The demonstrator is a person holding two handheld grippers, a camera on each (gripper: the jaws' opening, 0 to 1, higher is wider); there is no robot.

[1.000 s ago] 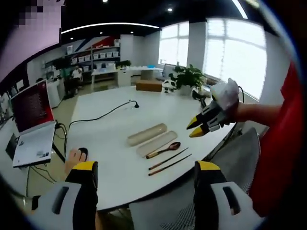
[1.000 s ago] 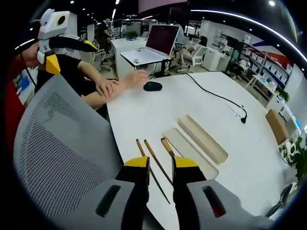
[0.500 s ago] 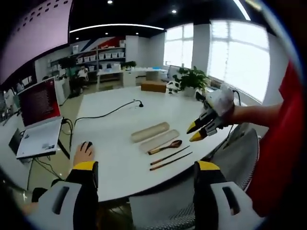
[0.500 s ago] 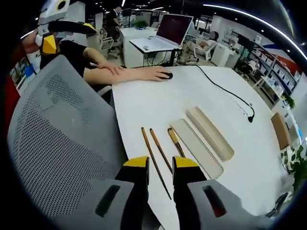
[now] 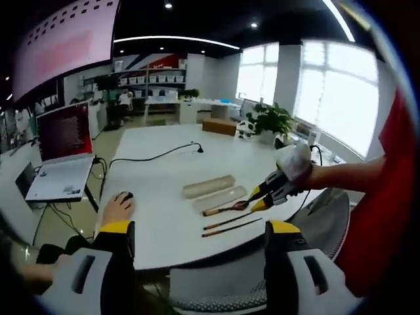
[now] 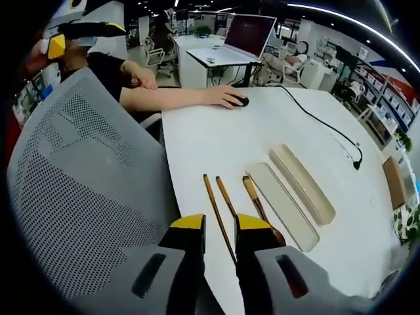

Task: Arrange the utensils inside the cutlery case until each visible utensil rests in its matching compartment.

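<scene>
on the white table [image 6: 210, 141], near its edge by the grey mesh chair [image 6: 85, 190], the cutlery lay in a row: two thin brown chopsticks [image 6: 217, 211] side by side, then a wooden spoon [image 6: 257, 203] with a darker bowl at one end, just beside the case. the case was in two beige halves, long and rounded at the ends. the flatter half [image 6: 283, 206] lay next to the spoon and the deeper tray [image 6: 303, 184] beyond it, the two close and parallel. both halves looked bare inside; none of the utensils rested in them.

in the left gripper view the same set sat mid-table: the tray [image 5: 209, 186] farthest, then the flat half [image 5: 219, 198], the spoon [image 5: 224, 209] and the chopsticks [image 5: 231, 224] nearest the edge.

the right gripper [image 5: 258, 197], yellow-tipped, hung just above the spoon's bowl end, its jaws close together with only a narrow gap; whether they touched the spoon i could not tell. in its own view the right gripper [image 6: 220, 223] showed that slim gap, with the chopsticks running up between the jaws. the left gripper [image 5: 200, 230] was held back from the table, well apart from the cutlery, its jaws spread wide and holding nothing.

at the far side a person's hand [image 6: 225, 98] rested on a black mouse [image 6: 241, 100], a laptop [image 6: 241, 41] stood on a separate desk behind, and a black cable [image 6: 321, 122] trailed across the tabletop.
</scene>
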